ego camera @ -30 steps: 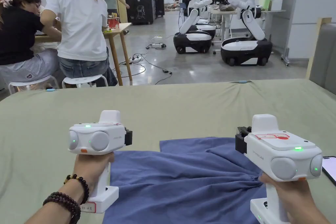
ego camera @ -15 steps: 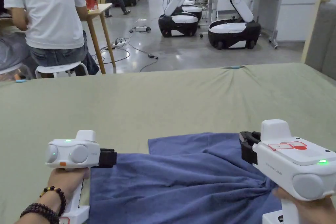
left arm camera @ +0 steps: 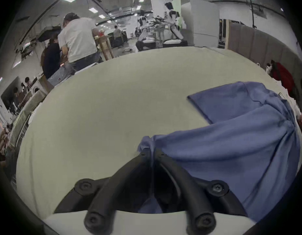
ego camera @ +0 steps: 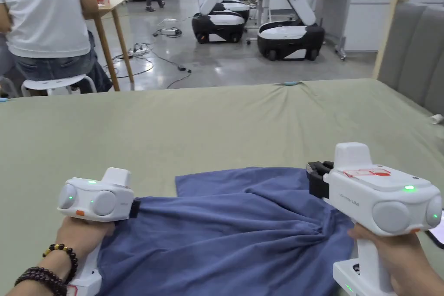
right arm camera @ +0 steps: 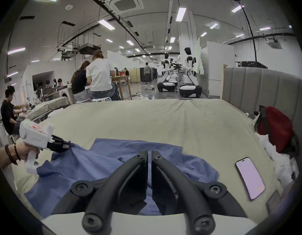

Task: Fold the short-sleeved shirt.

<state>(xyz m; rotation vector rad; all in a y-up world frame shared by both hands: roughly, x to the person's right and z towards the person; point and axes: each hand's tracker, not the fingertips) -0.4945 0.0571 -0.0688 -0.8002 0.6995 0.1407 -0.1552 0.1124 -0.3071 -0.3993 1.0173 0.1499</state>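
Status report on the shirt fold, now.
Left tongs shut on blue shirt edge. Right tongs closed, nothing visibly between them. Phone beside shirt.

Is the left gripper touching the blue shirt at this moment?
Touching. In the left gripper view, the left gripper has its fingers closed on a bunched edge of the blue shirt, with cloth poking out past the tips.
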